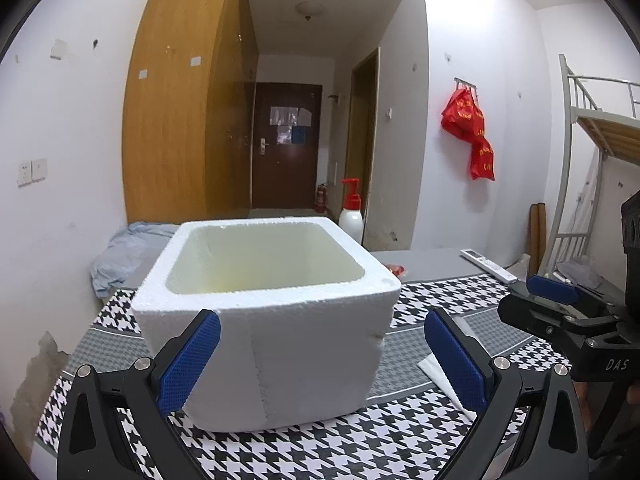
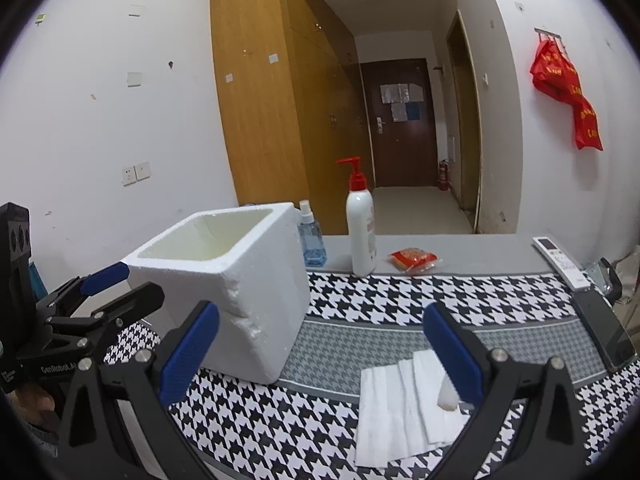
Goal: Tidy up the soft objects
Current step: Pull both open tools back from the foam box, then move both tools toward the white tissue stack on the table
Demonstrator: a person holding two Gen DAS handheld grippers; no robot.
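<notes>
- My right gripper (image 2: pixel 320 352) is nearest, its blue pads spread wide and holding nothing; it hangs just above the houndstooth cloth (image 2: pixel 400 292).
- Just beyond its right pad lies the white tissue (image 2: pixel 400 408), a folded paper sheet flat on the cloth, near the front edge and right of the box. I take this for the soft thing to tidy away.
- I judge the tissue very light, limp and easily torn. Flat as it lies, a pinch from straight above may only slide it, so I would come down on a raised fold or the near edge and close gently.
- A small white lump sits on the tissue by my right pad; I cannot tell what it is.
- My left gripper (image 1: pixel 320 360) is also wide open and empty, its pads either side of the near wall of the foam box (image 1: pixel 272 344) without clamping it.
- The foam box stands upright and open-topped, left of the tissue. What I see of its inside is bare. It looks light, stiff and crumbly at the corners, so it may skid if nudged.
- Farther back stand a blue spray bottle (image 2: pixel 312 236) and a red-capped pump bottle (image 2: pixel 361 224), with a red packet (image 2: pixel 414 260) and a remote (image 2: pixel 560 260) to the right.
</notes>
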